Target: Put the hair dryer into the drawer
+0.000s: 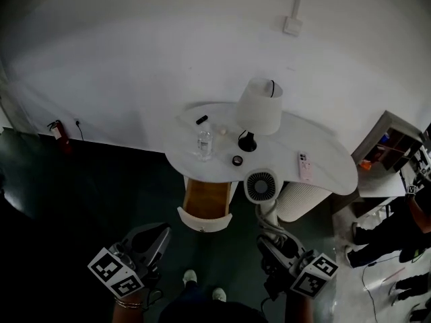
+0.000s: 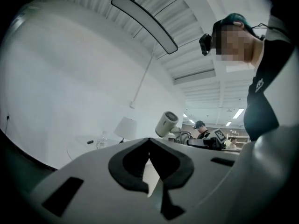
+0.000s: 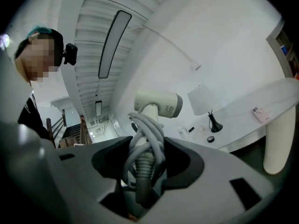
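My right gripper (image 1: 271, 238) is shut on the handle of the white hair dryer (image 1: 260, 186), which has its grey cord wound round it. The dryer stands upright, with its round grille towards me, just in front of the table edge. In the right gripper view the wrapped handle (image 3: 145, 155) fills the gap between the jaws and the dryer head (image 3: 158, 105) rises above them. The wooden drawer (image 1: 204, 220) hangs pulled out under the white table (image 1: 326, 170), left of the dryer. My left gripper (image 1: 155, 239) (image 2: 148, 141) stays low on the left, tips together with nothing in them.
The table carries a white lamp (image 1: 260, 106), a water bottle (image 1: 205, 142), a small black ring (image 1: 237, 160), a black stick (image 1: 201, 120) and a pale phone (image 1: 305, 165). A ribbed white leg (image 1: 301, 201) stands right of the drawer. A shelf (image 1: 390, 143) and a person (image 1: 404, 231) are at far right.
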Available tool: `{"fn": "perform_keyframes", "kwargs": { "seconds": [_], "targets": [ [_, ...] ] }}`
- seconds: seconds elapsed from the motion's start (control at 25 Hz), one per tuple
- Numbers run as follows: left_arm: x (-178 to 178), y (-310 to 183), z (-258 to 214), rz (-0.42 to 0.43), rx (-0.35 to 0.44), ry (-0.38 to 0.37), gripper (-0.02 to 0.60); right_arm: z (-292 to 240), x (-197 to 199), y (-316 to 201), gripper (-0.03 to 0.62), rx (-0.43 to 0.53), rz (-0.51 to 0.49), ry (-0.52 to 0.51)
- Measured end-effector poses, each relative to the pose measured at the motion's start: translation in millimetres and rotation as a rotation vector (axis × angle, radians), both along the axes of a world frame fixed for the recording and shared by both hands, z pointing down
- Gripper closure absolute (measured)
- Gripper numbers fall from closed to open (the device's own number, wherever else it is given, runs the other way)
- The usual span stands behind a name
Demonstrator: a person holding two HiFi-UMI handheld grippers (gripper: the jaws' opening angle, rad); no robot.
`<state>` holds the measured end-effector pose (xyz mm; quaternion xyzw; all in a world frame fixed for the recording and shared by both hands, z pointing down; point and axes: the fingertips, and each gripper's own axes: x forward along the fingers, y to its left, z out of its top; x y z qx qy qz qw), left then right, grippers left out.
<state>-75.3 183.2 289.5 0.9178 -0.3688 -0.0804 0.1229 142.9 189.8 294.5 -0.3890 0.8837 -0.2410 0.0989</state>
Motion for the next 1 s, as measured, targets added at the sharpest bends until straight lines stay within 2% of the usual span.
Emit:
{"fn": "perform_keyframes", "kwargs": {
  "seconds": [0.2,0.52,1.0],
  "targets": [
    [-9,-21,-1,0.056,0.001,0.000,0.574,0,-22,-14,0.378,-0.018,0.038,-0.047],
    [-30,-42,-4,0.115,0.019,0.000,0.574,1,-57,-27,0.378,-0.008,0.056,0.015],
    [-41,-66,8,0.143,0.020,-0.035,0.574,20,-69,-39,0.378,-0.030,0.069,0.149]
  ]
}}
